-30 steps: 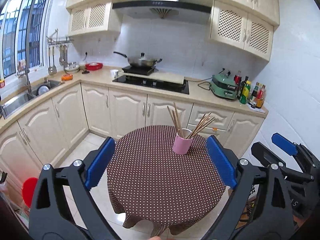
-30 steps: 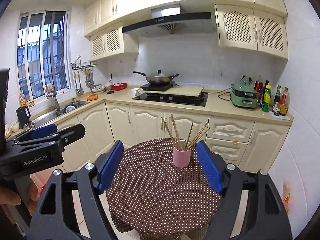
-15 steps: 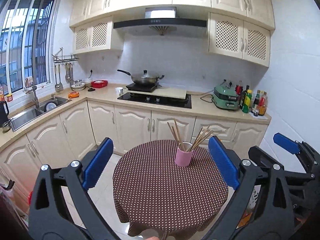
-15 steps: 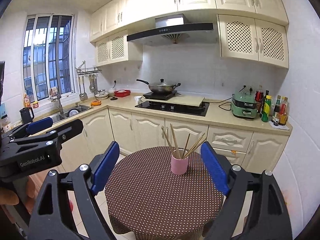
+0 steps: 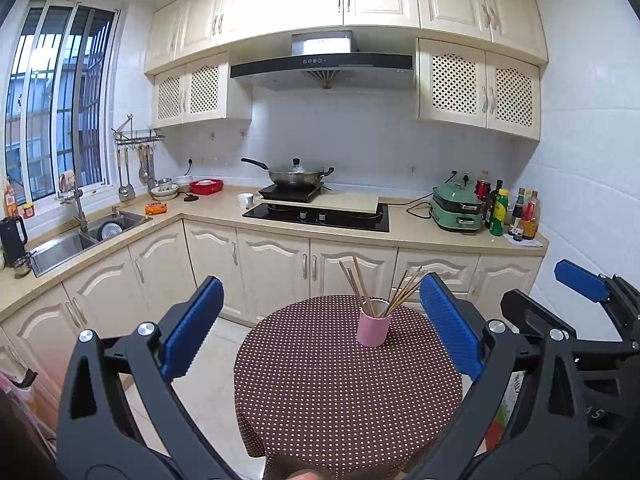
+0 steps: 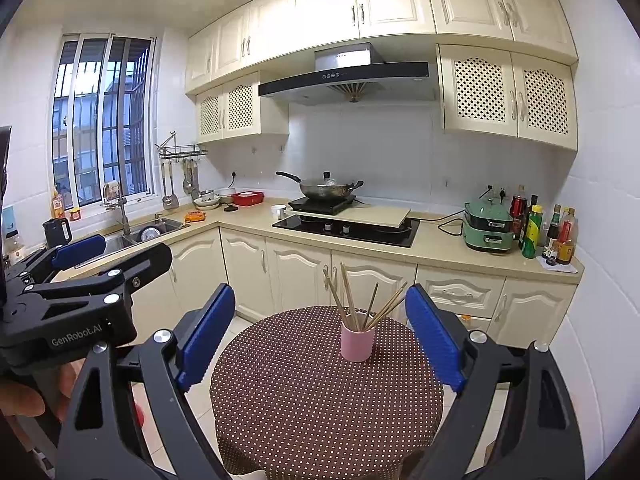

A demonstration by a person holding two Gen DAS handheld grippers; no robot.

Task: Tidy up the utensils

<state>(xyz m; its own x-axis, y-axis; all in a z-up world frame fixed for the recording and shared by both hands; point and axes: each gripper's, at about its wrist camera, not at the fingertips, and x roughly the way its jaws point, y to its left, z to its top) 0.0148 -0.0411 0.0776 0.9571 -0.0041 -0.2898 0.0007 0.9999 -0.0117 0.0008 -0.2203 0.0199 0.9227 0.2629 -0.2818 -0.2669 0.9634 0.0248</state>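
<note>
Left gripper, black frame w/ ribbed blue pads: jaws spread wide, nothing between them, held level above the near edge of the round table w/ brown white-dotted cloth, pointing toward the kitchen counter. Right gripper, same build: also wide open & empty, level, aimed the same way. Both hang well short of the pink cylindrical cup, which stands upright on the far-right part of the table top. Wooden chopsticks stand in the cup, fanned out, some leaning left, some right. In right wrist view the cup sits framed between the two blue pads; left gripper's body shows at the left edge, a hand wrapped on its grip.
</note>
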